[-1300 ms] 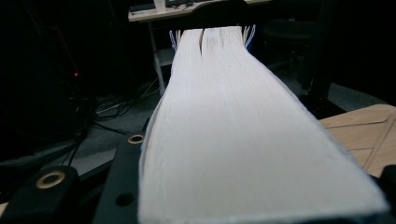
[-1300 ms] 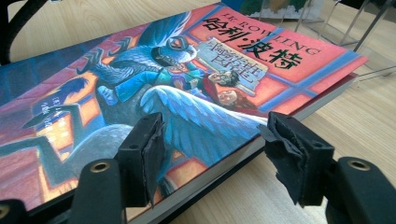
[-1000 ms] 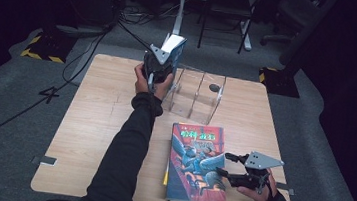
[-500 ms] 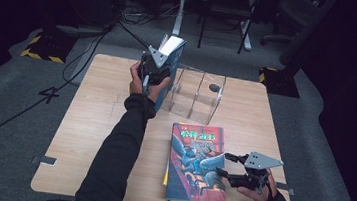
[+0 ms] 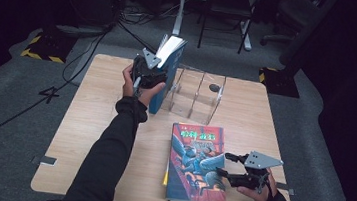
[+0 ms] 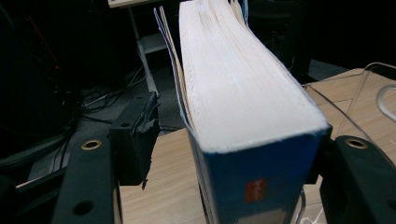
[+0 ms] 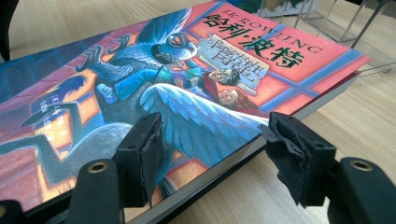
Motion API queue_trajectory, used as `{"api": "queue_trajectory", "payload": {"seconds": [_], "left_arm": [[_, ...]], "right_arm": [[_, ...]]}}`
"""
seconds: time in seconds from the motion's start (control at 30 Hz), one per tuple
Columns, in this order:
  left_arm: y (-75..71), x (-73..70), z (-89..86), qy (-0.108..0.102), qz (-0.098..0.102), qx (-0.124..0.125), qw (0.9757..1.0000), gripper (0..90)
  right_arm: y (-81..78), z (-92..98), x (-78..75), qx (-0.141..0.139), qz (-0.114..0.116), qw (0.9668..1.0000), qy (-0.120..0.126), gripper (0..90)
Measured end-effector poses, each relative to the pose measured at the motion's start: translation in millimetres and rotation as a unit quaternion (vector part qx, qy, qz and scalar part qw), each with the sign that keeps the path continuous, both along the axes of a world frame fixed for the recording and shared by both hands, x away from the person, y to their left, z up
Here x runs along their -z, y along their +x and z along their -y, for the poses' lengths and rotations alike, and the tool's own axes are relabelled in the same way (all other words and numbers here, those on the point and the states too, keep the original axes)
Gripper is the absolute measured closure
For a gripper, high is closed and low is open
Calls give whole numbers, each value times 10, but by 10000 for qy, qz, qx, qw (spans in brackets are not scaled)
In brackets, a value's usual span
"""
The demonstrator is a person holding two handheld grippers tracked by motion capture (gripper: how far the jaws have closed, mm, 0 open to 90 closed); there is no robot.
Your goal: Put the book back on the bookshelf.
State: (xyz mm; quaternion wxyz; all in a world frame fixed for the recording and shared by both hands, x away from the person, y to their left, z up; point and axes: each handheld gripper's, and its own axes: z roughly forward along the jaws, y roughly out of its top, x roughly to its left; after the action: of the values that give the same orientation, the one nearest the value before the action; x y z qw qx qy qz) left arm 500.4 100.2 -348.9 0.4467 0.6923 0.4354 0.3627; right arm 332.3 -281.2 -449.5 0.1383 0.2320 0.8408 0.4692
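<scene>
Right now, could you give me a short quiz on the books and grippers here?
1. True or false: the thick blue book lies flat on the wooden table.
2. What lies under the right gripper? A the illustrated red-and-blue paperback book; B a glass cup; C a cable.
3. Does the left gripper clamp the blue book?
Key: 1 false, it stands upright. 2 A. 3 No: its jaws have just been opening; one pad stands apart.

Upright book (image 5: 165,76) left of rack (image 5: 194,94); flat book (image 5: 196,162) before it
</scene>
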Motion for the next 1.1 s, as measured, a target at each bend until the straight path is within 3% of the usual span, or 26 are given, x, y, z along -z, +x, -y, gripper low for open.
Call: {"api": "queue_trajectory", "payload": {"seconds": [0.17,0.43,0.5,0.7,0.9,1.1], "left_arm": [[-63,-10,-38,78,1,93,9999,353],[-245,48,-155,-32,-62,337,9994,339],[-304,58,-183,114,-70,381,9992,339],[-434,68,-266,151,-71,490,9987,337],[-579,143,-311,333,-115,671,9971,328],[-714,264,-339,445,-295,1003,9935,325]], "right_arm": [[0,0,1,5,-8,10000,3,370],[8,11,7,-15,-57,10000,43,363],[14,12,10,-3,-72,10000,52,359],[16,6,11,2,-78,10000,40,357],[18,7,14,6,-72,10000,38,352],[19,9,20,21,-84,10000,49,345]]}}
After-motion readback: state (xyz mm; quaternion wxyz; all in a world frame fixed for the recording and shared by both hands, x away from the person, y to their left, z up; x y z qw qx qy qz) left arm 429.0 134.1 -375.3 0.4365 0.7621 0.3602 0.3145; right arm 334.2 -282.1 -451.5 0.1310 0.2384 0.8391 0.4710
